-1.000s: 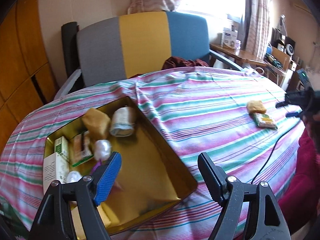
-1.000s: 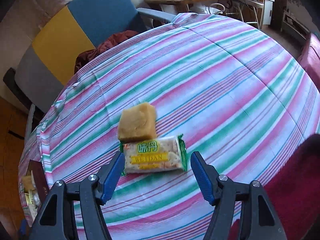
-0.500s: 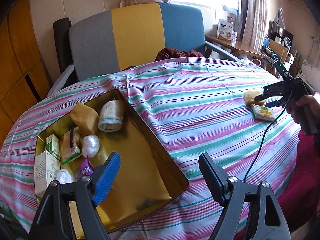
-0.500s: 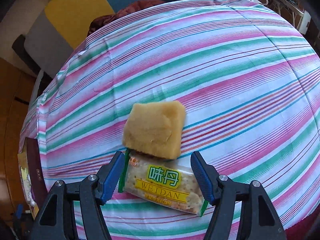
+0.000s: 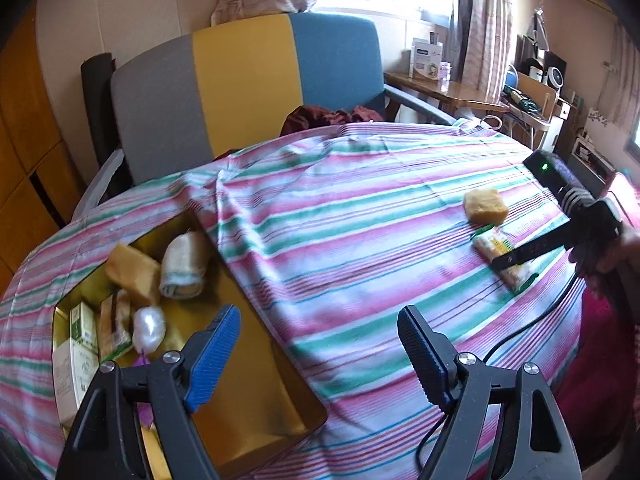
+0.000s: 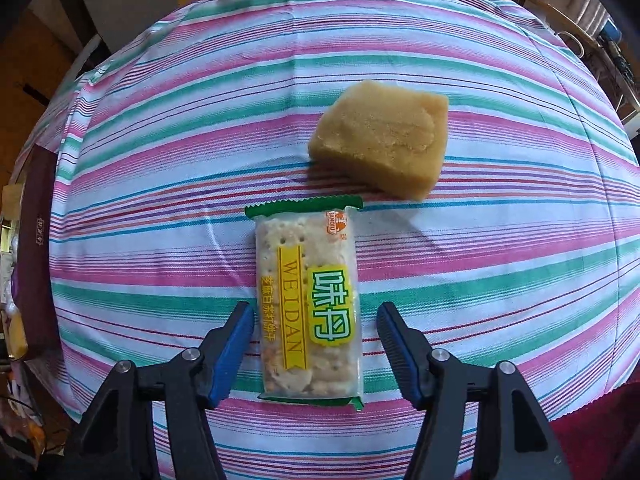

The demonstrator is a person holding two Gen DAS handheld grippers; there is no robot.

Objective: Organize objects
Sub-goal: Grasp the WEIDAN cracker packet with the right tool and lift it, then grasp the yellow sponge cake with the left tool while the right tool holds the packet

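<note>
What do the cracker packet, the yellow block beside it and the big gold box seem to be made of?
Cracker packet: thin glossy plastic film; it is see-through, with crimped green ends. Yellow block: matt and grainy, maybe cake or a sponge; hard to say. Gold box: probably metal tin, since its walls are thin and the gold inside is shiny.

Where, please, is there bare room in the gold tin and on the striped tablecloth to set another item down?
In the rectangular gold tin, the near right half of the floor is bare; its far left end is crowded with the rolled white cloth, small boxes and wrapped items. The striped tablecloth lies open between the tin and the yellow-brown cake block beside the green-edged cracker packet.
</note>
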